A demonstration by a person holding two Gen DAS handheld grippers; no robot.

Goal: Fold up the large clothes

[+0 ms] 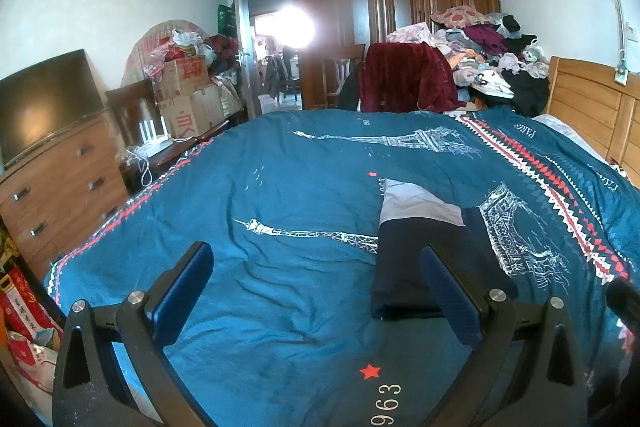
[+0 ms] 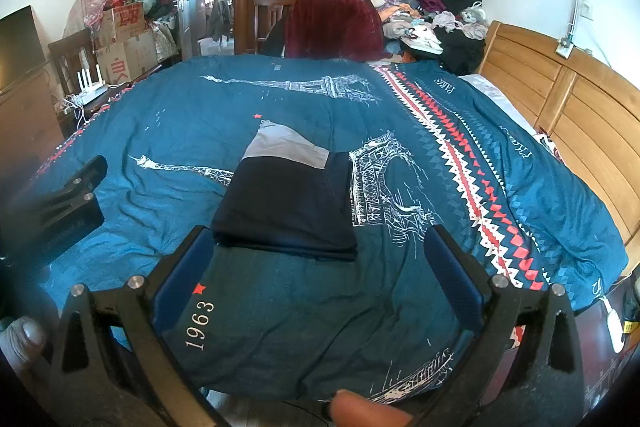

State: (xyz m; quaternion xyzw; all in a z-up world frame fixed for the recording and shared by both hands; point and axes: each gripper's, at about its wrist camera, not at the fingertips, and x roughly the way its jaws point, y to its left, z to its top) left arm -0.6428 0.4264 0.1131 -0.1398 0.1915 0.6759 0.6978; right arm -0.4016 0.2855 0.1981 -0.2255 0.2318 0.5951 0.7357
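Both hand-held grippers gape empty over the bed: the folded garment lies dead ahead of the right, long axis running away, off rightward from the left.

Bed: teal quilt with white tower prints, red stars, "1963", zigzag band; wooden headboard at right.
On quilt: folded navy and grey garment, lying flat near centre.
Far corner: heaped clothes pile by headboard.
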